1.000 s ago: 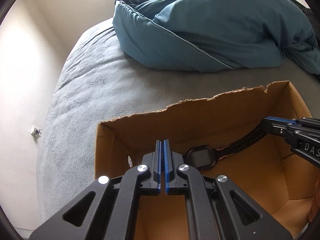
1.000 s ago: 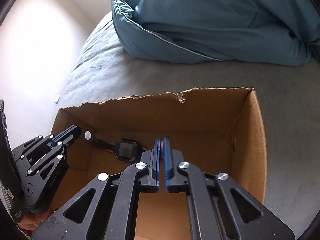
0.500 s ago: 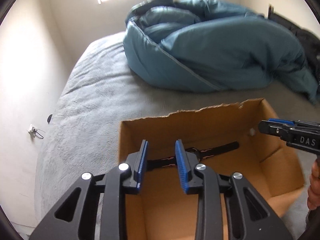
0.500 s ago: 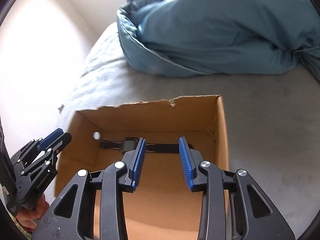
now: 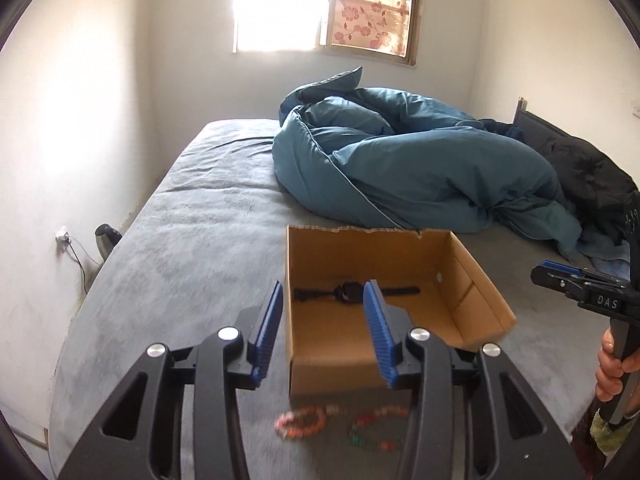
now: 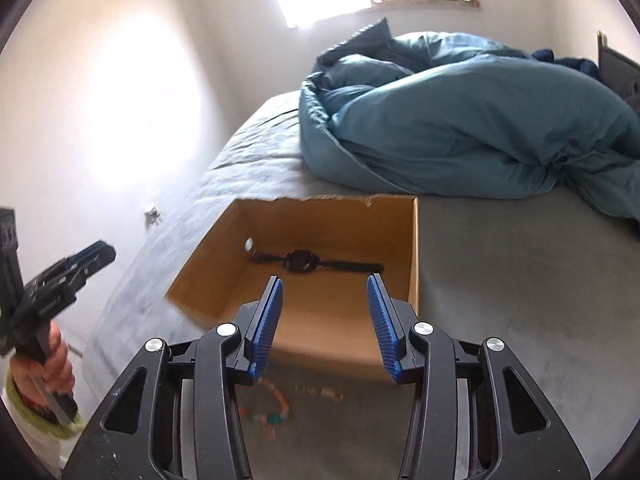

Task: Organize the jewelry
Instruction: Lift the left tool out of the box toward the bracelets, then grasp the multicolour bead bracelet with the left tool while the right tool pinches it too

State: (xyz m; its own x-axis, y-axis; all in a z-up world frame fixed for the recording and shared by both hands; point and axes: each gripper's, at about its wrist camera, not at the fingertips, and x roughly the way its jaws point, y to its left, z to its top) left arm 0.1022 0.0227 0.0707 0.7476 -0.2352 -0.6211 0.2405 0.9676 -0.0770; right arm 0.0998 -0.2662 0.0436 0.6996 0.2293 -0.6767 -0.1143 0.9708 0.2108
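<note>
Cardboard makes up the open box sitting on the grey bed, and inside it, near the far wall, we see a black watch lying flat with its strap stretched out. We hold our left claw above the bed with its blue pads spread wide and nothing between them. Our right claw hovers likewise with its jaws wide apart and empty, above the box's near wall. On the bed just in front of the box lie beaded bracelets, blurred: a pink one and a red and green one beside it. Beyond the box, a rumpled teal duvet is heaped under the window.
</note>
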